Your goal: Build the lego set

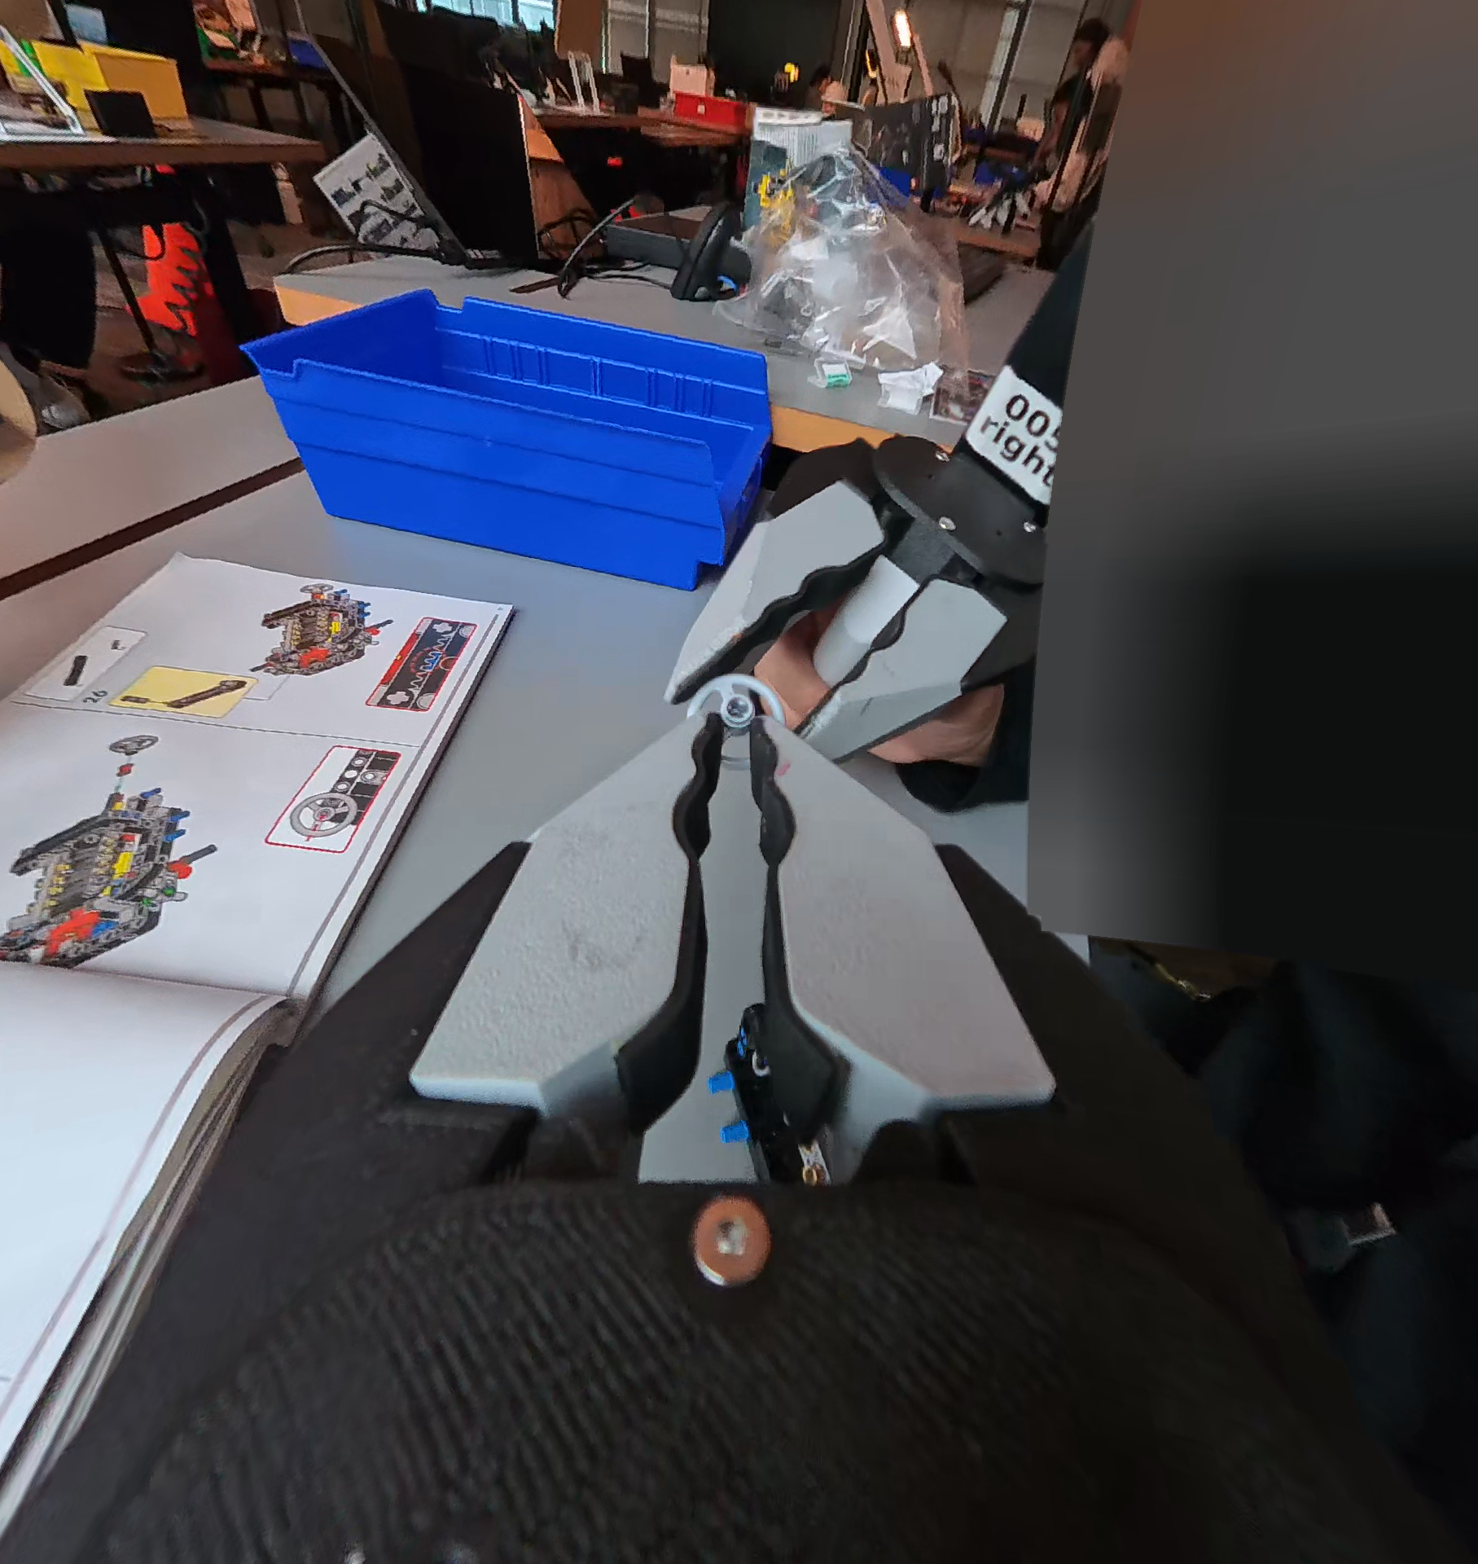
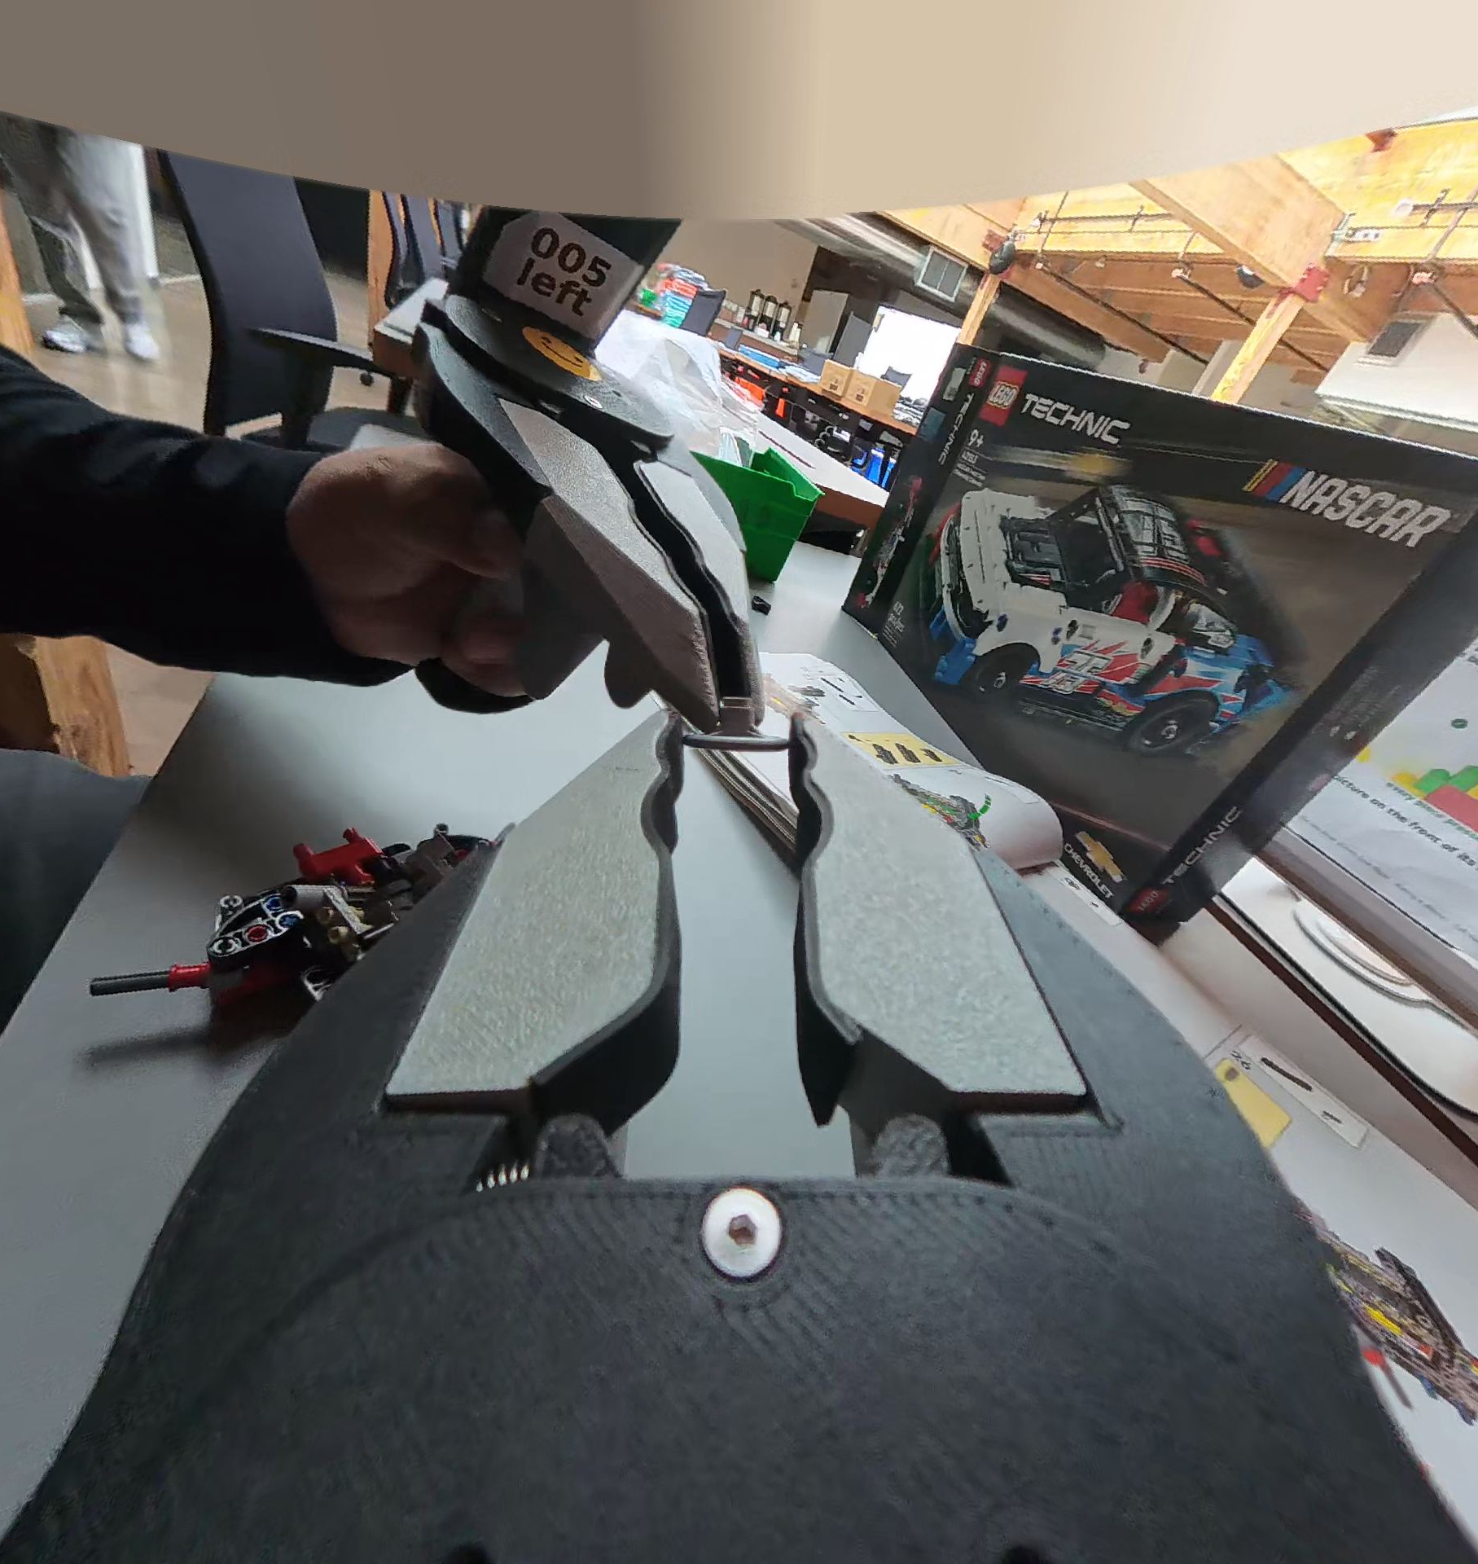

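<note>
A small grey steering wheel (image 1: 735, 704) is held in the air between both grippers. My left gripper (image 1: 733, 729) is shut on its hub; it enters the right wrist view from the upper left (image 2: 739, 715). My right gripper (image 2: 737, 740) is shut across the rim, and the wheel (image 2: 710, 740) shows edge-on between its tips. Its grey fingers (image 1: 794, 558) come in from the upper right in the left wrist view. The partly built black, red and grey model (image 2: 312, 914) lies on the grey table (image 2: 253, 762), left of my right gripper, and shows below my left gripper's fingers (image 1: 765, 1092).
The open instruction booklet (image 1: 211, 762) lies to the left and also shows past the fingertips (image 2: 887, 749). A blue bin (image 1: 515, 440) stands behind it. The set's box (image 2: 1141, 592) stands upright at the right. A green bin (image 2: 761, 508) and plastic bags (image 1: 854, 254) sit farther back. Left and right tips are no more than a few centimetres apart.
</note>
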A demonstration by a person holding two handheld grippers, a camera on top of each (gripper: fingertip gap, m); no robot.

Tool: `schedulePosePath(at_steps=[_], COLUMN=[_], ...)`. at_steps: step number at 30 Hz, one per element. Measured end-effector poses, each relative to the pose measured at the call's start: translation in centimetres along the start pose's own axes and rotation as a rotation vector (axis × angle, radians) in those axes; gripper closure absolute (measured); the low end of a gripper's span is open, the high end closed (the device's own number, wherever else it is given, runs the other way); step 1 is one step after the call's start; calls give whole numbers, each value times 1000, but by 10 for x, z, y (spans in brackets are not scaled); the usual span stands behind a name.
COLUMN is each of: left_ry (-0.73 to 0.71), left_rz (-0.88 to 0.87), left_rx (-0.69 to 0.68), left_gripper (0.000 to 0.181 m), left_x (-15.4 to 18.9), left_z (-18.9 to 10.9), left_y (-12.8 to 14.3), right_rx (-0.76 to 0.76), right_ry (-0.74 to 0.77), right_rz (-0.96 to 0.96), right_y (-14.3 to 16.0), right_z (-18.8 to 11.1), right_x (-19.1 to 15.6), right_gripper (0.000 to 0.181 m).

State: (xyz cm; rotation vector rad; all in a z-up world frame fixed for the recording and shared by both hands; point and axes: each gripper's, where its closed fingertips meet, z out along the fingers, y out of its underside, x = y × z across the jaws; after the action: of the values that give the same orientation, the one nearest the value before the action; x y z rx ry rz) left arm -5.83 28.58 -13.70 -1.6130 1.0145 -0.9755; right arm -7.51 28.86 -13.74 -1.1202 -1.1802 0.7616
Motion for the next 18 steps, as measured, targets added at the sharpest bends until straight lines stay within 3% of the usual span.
schedulePosePath(at_steps=[1,6,9,14,18], left_ry=[3,-3,-23,78,91], left_rz=[-16,-77,-128,-295,-315], left_rx=[6,-27,-47,-61,-45], left_gripper=[177,178,165,144,145], left_x=[-1,-12,-23,-21,-22], left_z=[0,-1,-5,-6,-9], left_y=[1,15,25,28,24], right_rx=[-12,-138,-216,-197,-176], right_ry=[9,49,79,150,230], right_rz=[-10,-76,-104,-200,-349], right_y=[2,22,35,29,19], right_z=[1,6,6,6,2], right_x=[1,5,10,14,15], right_gripper=[159,160,159,159,159])
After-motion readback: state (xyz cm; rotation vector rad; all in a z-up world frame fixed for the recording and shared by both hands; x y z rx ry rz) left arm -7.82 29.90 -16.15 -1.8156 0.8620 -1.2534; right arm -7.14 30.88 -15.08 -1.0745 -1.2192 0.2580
